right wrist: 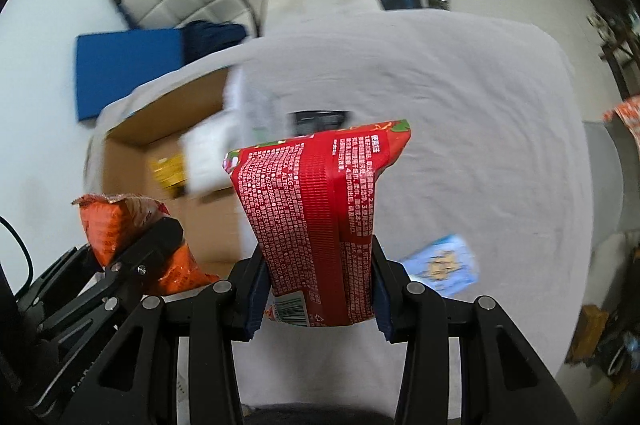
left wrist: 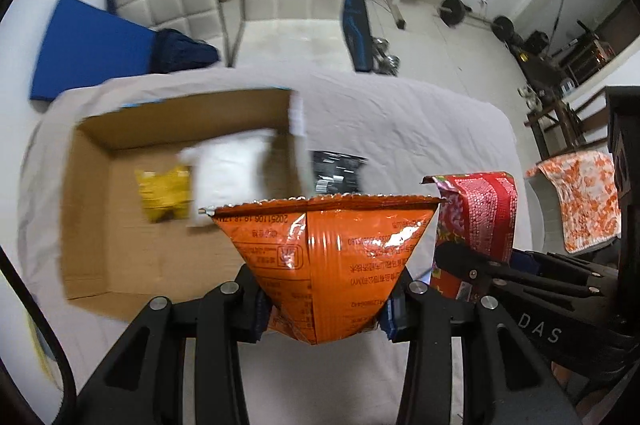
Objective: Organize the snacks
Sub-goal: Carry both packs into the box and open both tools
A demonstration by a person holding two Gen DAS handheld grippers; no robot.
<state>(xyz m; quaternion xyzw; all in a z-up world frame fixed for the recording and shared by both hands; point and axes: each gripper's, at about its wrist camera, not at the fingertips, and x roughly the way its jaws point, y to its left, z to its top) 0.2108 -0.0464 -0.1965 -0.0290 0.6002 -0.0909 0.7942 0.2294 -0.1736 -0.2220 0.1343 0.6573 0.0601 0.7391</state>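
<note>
Both grippers loaded, cardboard box (left wrist: 120, 225) ahead.
L gripper (left wrist: 326, 309) fingers pinch orange chip bag (left wrist: 332, 253), R gripper (right wrist: 318, 301) fingers pinch red snack pack (right wrist: 316, 209); slick foil could slip, bags close, may collide w/ each other.

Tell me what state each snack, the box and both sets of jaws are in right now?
Left gripper: jaws shut on the orange bag, held aloft.
Right gripper: jaws shut on the red bag, held aloft.
Cardboard box: open.
Yellow packet, white bag: inside the box.
Black packet, blue packet: on the cloth.
</note>
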